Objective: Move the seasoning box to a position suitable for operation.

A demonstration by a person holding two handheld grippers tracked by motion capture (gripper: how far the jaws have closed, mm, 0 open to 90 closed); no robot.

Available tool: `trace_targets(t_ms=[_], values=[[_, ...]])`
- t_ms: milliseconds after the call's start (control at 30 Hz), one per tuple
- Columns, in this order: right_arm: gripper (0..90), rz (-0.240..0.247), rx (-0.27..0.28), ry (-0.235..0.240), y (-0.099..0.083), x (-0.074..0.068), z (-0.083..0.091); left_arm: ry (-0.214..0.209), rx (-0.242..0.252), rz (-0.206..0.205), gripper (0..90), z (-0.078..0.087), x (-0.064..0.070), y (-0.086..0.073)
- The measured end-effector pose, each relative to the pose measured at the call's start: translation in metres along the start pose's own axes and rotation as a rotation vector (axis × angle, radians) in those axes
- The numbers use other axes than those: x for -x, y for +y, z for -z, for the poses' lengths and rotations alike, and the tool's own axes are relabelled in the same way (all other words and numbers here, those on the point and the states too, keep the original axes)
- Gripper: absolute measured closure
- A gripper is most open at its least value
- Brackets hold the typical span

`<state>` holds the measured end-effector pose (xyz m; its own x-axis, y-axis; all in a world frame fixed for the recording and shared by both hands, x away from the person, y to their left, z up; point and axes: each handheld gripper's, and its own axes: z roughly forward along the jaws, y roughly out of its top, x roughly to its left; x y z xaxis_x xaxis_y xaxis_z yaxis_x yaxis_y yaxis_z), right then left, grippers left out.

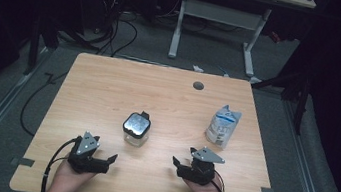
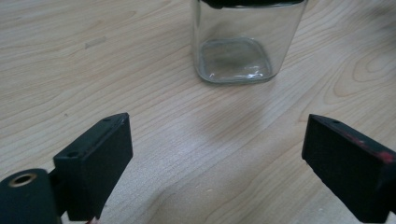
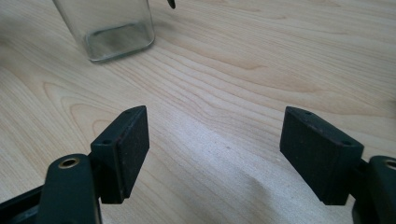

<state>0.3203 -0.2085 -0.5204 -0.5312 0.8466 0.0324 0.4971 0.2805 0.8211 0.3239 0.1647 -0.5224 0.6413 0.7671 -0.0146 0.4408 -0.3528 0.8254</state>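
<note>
A light wooden table (image 1: 108,92) with a pale grain is seen from above, standing on a grey floor (image 1: 301,160). A round grey cable grommet (image 1: 198,86) is set into its far edge, right of the middle. A square glass jar (image 1: 136,129) with a dark lid is placed upright near the table's centre; its clear, empty base is shown in the left gripper view (image 2: 236,58) and in the right gripper view (image 3: 116,39), resting flat on the wood. A white and blue pouch (image 1: 223,127) is stood to the right of the jar, well apart from it. Two strips of grey tape (image 1: 22,161) are stuck at the near corners.
</note>
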Motion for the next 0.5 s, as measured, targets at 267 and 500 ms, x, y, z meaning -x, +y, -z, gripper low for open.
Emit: trace_targets(t_ms=[267, 500], values=[[32.9, 0.012, 0.022, -0.011, -0.001, 0.003, 0.006, -0.030, -0.012, -0.036, 0.2, 0.001, 0.007, 0.001], [37.3, -0.003, 0.034, -0.023, 0.001, 0.008, 0.005, -0.032, 0.060, -0.040, 16.0, 0.008, 0.009, 0.000]])
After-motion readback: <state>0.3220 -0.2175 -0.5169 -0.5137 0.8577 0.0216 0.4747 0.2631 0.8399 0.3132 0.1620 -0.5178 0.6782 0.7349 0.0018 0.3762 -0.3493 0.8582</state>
